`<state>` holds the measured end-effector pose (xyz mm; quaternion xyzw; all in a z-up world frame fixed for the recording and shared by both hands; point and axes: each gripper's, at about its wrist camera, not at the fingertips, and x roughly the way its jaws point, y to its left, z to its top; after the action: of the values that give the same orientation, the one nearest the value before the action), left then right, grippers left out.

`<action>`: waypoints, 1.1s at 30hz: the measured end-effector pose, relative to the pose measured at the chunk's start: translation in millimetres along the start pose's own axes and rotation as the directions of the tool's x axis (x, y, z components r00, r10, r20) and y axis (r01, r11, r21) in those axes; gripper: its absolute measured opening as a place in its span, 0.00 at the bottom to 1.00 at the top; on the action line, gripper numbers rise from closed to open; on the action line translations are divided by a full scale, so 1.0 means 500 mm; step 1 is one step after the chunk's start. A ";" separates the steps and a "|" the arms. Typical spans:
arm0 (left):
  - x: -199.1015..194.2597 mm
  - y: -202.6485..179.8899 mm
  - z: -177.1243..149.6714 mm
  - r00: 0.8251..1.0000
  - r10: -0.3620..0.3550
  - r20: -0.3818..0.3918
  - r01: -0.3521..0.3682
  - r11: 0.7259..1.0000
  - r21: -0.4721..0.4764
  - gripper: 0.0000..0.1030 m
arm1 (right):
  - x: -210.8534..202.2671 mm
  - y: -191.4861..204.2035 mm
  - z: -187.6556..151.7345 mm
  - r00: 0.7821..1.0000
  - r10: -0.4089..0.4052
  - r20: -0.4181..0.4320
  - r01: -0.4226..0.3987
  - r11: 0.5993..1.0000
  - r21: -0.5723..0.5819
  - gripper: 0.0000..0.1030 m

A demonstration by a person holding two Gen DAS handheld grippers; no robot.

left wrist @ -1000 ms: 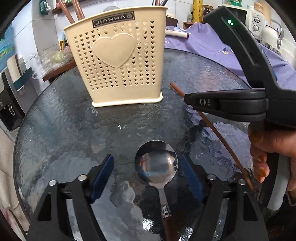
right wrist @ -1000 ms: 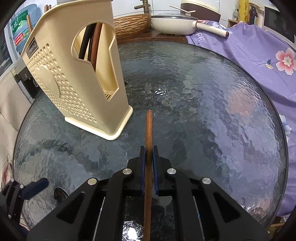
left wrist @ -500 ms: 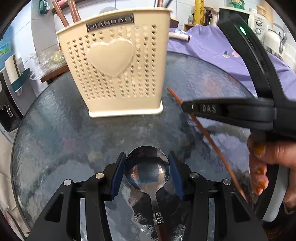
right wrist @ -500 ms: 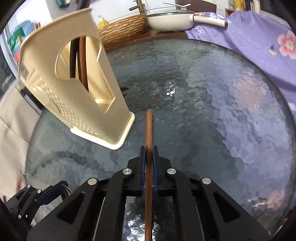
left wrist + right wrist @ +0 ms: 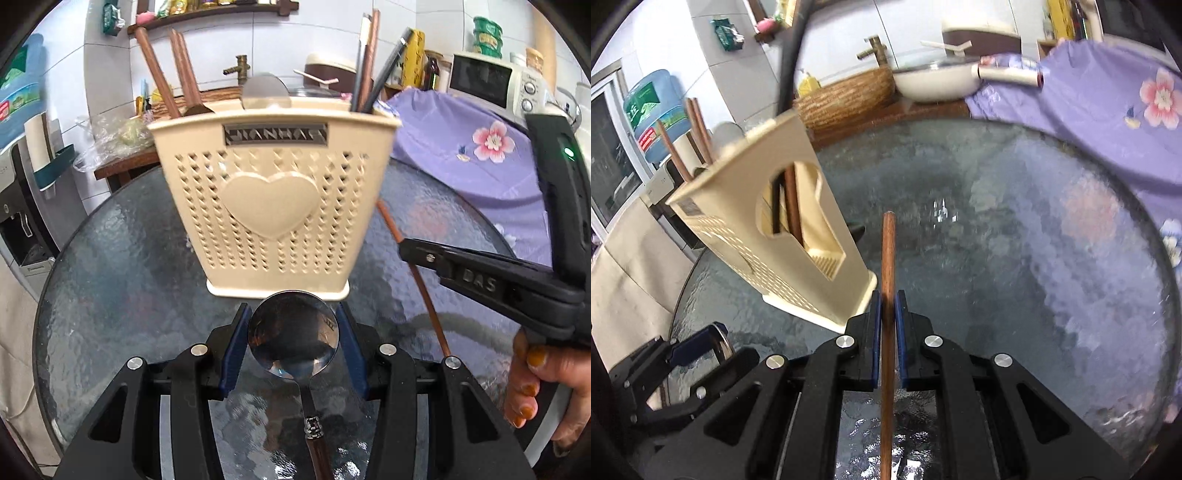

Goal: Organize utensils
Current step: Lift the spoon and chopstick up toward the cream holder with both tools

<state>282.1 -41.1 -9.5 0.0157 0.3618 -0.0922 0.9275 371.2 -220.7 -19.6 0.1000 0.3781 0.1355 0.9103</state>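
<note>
White tiled wall [image 5: 266, 40] behind round glass table [image 5: 110, 258]; purple floral cloth [image 5: 1108, 122] at right, wooden shelf [image 5: 207, 14] above.

- My left tool [image 5: 292, 341] has its blue pads closed against a spoon bowl.
- My right tool [image 5: 887, 321] pinches a chopstick, my fingers [image 5: 532, 376] wrapping its handle.

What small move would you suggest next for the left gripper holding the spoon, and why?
Probably lift it higher. The left gripper grips the spoon by its bowl, level with the base of the cream holder, well below the holder's open rim where utensils go in.
</note>
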 end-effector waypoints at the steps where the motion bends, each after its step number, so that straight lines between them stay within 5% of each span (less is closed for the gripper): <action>1: -0.003 0.005 0.004 1.000 0.000 0.008 0.000 1.000 -0.005 0.44 | -0.011 0.006 0.003 1.000 -0.005 0.019 0.005 1.000 -0.014 0.08; 33: -0.142 0.035 0.091 0.982 -0.016 0.187 0.026 0.998 -0.055 0.44 | -0.238 0.059 0.054 0.977 0.060 0.206 -0.033 0.991 -0.133 0.08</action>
<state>264.3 -17.2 71.3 -0.0235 0.2759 -0.0926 0.9564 305.0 -233.4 86.2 0.0637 0.2679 0.1695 0.9463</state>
